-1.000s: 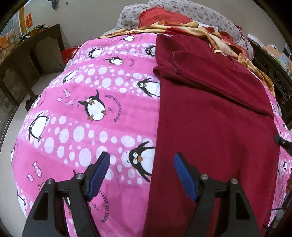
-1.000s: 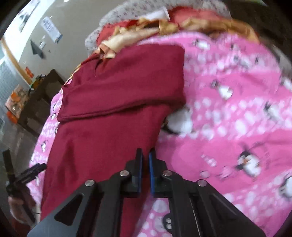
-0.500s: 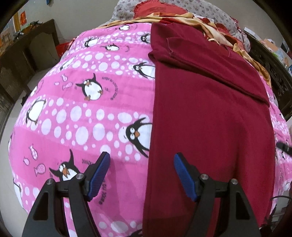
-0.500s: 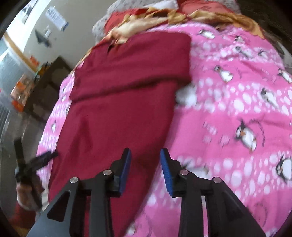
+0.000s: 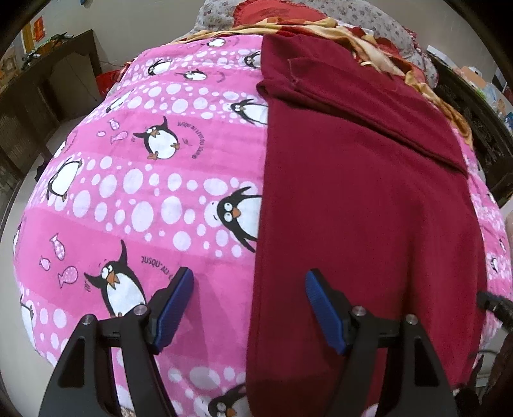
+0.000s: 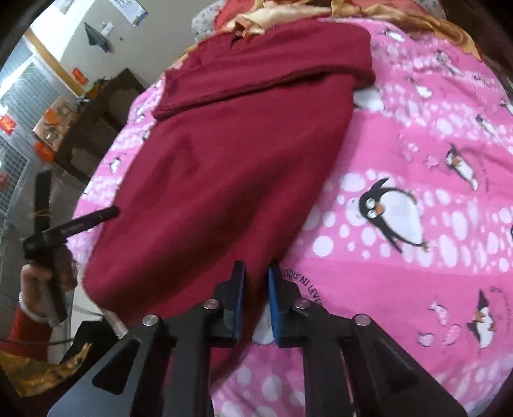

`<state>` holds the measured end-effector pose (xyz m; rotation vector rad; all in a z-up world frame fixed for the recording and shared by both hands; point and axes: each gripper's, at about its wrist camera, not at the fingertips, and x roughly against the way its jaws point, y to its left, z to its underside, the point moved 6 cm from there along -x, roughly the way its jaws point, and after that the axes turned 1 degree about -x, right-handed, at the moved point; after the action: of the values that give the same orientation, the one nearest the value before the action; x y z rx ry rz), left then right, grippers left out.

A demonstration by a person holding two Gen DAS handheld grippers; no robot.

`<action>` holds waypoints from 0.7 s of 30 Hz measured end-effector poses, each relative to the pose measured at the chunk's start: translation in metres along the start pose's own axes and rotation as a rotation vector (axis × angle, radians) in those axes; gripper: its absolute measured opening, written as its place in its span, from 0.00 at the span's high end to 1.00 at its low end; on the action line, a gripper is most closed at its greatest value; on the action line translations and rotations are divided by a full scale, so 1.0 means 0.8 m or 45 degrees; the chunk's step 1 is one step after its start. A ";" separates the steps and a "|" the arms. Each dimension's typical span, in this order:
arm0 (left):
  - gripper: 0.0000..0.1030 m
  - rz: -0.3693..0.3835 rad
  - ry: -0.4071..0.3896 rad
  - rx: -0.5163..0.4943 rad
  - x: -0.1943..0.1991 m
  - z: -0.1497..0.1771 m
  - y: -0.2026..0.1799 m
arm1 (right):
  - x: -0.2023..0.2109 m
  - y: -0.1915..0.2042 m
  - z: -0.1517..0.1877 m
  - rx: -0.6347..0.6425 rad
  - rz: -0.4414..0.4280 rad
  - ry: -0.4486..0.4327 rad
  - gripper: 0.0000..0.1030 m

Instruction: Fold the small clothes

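Note:
A dark red garment [image 5: 368,199] lies flat on a pink penguin blanket [image 5: 154,179], folded lengthwise, with its far end folded back over itself. My left gripper [image 5: 250,308] is open above the garment's near left edge, one pad over the blanket and one over the cloth. In the right wrist view the garment [image 6: 231,160] stretches away from me. My right gripper [image 6: 256,301] has a narrow gap between its pads, which straddle the garment's near right edge. The left gripper's tip [image 6: 83,221] shows at the left of that view.
The pink blanket [image 6: 416,224] covers a bed. Gold and red bedding and a floral pillow [image 5: 320,19] lie at the far end. Dark wooden furniture [image 5: 48,89] stands beside the bed on the left. A hand in a red sleeve [image 6: 35,288] holds the left gripper.
My right gripper opened, then narrowed again and moved down to the garment's near right edge. My left gripper drew back toward the near end of the garment, still open.

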<state>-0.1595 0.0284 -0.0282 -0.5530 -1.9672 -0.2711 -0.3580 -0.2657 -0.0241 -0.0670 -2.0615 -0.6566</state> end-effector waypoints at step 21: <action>0.24 0.019 0.079 -0.051 0.003 0.030 -0.007 | 0.030 -0.027 0.032 -0.065 -0.080 0.036 0.53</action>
<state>-0.1821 0.0341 -0.0365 -0.5779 -1.9002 -0.3152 -0.3977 -0.2768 -0.0248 -0.0223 -2.0265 -0.7445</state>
